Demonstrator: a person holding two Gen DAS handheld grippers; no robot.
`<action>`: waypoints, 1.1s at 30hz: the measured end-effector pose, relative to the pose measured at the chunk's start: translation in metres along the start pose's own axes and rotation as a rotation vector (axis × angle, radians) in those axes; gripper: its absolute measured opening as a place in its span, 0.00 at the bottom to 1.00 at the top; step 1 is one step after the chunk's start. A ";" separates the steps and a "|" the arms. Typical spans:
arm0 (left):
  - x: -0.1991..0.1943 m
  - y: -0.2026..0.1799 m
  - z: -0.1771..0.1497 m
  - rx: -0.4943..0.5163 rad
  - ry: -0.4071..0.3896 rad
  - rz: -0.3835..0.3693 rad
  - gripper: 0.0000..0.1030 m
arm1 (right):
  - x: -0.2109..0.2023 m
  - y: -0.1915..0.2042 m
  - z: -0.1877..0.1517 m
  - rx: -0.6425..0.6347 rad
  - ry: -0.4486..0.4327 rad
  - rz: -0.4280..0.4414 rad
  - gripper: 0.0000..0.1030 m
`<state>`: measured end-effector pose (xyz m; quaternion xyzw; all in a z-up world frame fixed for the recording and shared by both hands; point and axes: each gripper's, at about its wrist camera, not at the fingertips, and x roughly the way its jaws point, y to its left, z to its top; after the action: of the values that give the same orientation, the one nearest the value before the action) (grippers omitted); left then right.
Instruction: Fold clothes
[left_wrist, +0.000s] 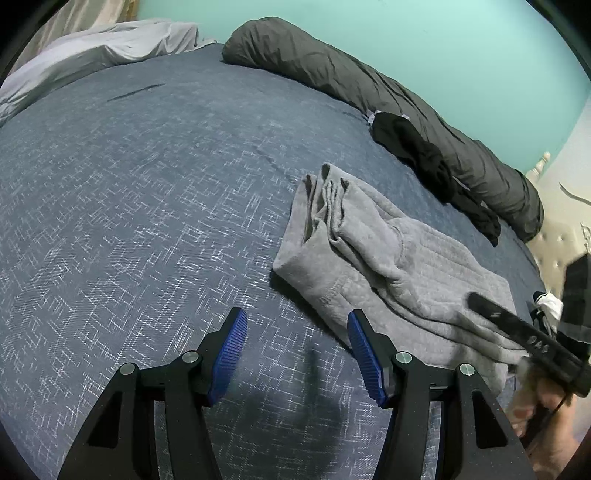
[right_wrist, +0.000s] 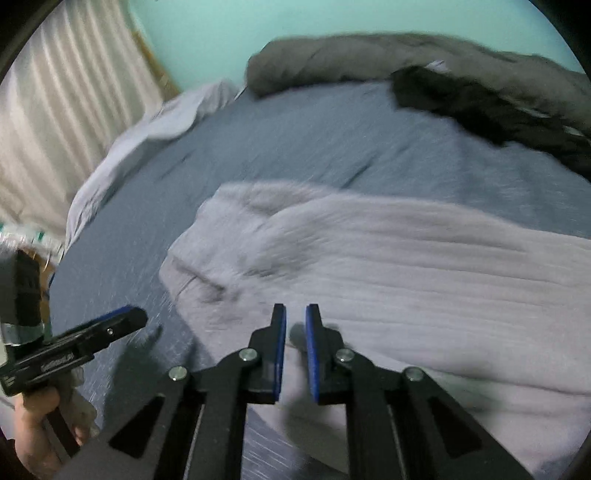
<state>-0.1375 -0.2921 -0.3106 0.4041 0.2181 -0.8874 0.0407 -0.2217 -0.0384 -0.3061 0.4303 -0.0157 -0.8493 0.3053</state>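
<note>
A grey quilted garment (left_wrist: 388, 258) lies loosely folded on the blue bedspread (left_wrist: 147, 184), right of centre in the left wrist view. My left gripper (left_wrist: 297, 328) hovers open over bare bedspread, just left of the garment's near edge, with nothing between its blue pads. My right gripper (left_wrist: 476, 299) reaches in from the right over the garment's near right part. In the blurred right wrist view the right gripper (right_wrist: 295, 317) hangs over the grey garment (right_wrist: 369, 258). Its pads stand a narrow gap apart and no cloth shows between them. The left gripper (right_wrist: 125, 317) appears at the lower left.
A black garment (left_wrist: 424, 155) lies crumpled beyond the grey one, against a long dark grey rolled blanket (left_wrist: 332, 66) by the teal wall. Pale bedding (left_wrist: 92, 51) is bunched at the far left. A small white and black item (left_wrist: 550, 306) lies at the right edge. Curtains (right_wrist: 55, 110) hang left.
</note>
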 end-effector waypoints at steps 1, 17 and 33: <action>0.000 -0.001 0.000 -0.001 -0.002 -0.001 0.59 | -0.007 -0.011 -0.001 0.018 -0.010 -0.027 0.10; 0.002 0.001 0.001 -0.015 0.000 -0.018 0.63 | -0.016 -0.078 -0.043 0.188 -0.003 -0.180 0.09; 0.022 0.000 -0.002 -0.130 0.033 -0.109 0.86 | -0.039 -0.086 -0.061 0.278 0.004 -0.129 0.09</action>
<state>-0.1504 -0.2891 -0.3277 0.4026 0.2976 -0.8655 0.0149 -0.2030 0.0664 -0.3413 0.4704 -0.1049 -0.8559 0.1878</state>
